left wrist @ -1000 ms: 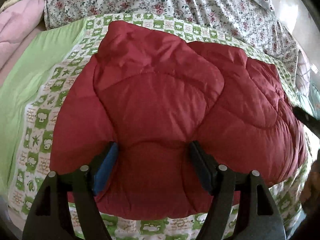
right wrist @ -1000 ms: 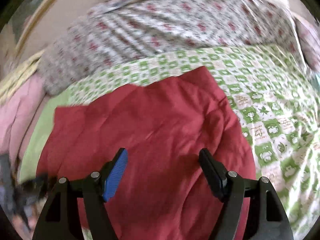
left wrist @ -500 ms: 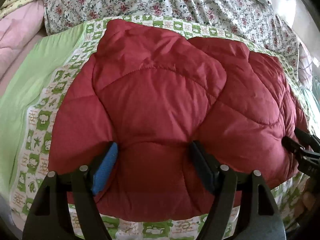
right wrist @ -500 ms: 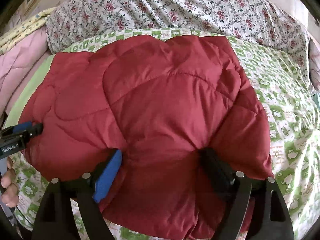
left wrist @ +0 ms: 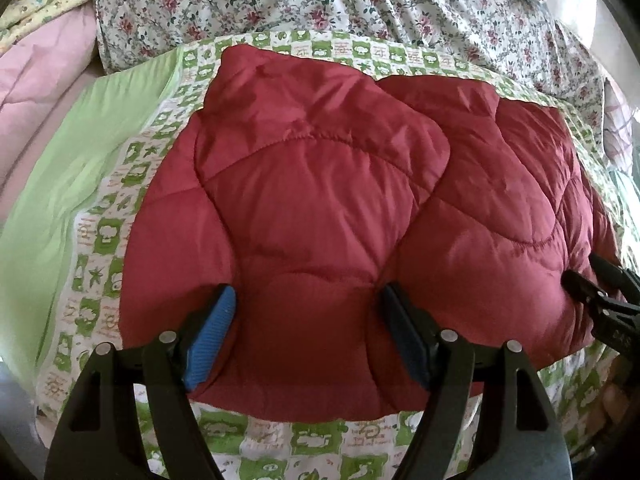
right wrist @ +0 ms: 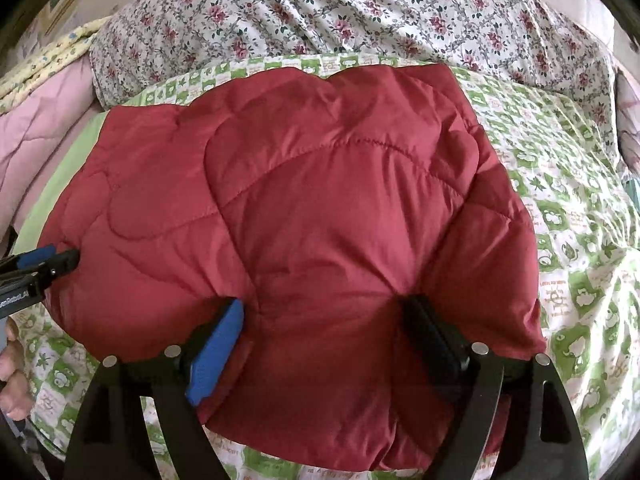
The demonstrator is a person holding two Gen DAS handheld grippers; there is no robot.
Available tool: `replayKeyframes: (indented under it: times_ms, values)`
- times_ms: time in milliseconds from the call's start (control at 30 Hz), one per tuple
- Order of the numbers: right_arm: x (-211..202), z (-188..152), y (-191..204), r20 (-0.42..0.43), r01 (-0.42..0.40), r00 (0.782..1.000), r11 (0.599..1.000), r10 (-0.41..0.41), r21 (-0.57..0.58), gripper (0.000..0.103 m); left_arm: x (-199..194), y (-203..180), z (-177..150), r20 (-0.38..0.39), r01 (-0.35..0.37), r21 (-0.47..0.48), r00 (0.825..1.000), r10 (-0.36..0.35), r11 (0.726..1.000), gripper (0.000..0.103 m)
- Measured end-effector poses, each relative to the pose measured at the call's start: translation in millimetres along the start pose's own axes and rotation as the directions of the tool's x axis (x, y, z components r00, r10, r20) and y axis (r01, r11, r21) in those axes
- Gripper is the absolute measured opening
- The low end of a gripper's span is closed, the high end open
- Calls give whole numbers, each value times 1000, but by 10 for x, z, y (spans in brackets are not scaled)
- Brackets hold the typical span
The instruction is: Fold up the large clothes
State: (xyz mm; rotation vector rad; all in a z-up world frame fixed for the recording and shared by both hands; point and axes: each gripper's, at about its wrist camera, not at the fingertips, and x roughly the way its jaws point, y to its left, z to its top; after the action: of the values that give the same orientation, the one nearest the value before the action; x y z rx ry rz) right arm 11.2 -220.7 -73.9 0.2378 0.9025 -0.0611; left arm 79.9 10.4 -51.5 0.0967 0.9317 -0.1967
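Note:
A red quilted padded jacket (left wrist: 328,208) lies folded on the green-and-white patterned sheet (left wrist: 100,248); it also shows in the right wrist view (right wrist: 328,208). My left gripper (left wrist: 308,320) is open, its fingers pressed into the jacket's near left edge with a fold bulging between them. My right gripper (right wrist: 328,332) is open, its fingers pressed into the jacket's near right edge in the same way. The right gripper shows at the right rim of the left wrist view (left wrist: 600,300). The left gripper shows at the left rim of the right wrist view (right wrist: 36,268).
A floral duvet (left wrist: 360,4) is heaped behind the jacket. A pink quilt (left wrist: 36,68) and a yellow patterned cloth (left wrist: 44,0) lie at the far left. A plain green sheet strip (left wrist: 60,184) runs left of the jacket. The person's fingers (right wrist: 12,364) hold the left gripper.
The right gripper came down onto the jacket's near right edge and its fingers now press into it. The left gripper stays pressed in its place; the jacket has settled flatter.

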Motion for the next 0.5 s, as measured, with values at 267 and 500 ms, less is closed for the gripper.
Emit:
replayKeyframes:
  times_ms: [267, 500]
  values:
    - [-192, 91, 10, 14, -26, 1000, 1000, 26, 8, 85, -71, 12, 20, -3, -1, 20, 1000, 1, 1000, 75]
    - [-286, 481, 124, 50, -91, 994, 996, 92, -19, 85, -81, 18, 177, 9, 11, 38, 1000, -11, 999, 75]
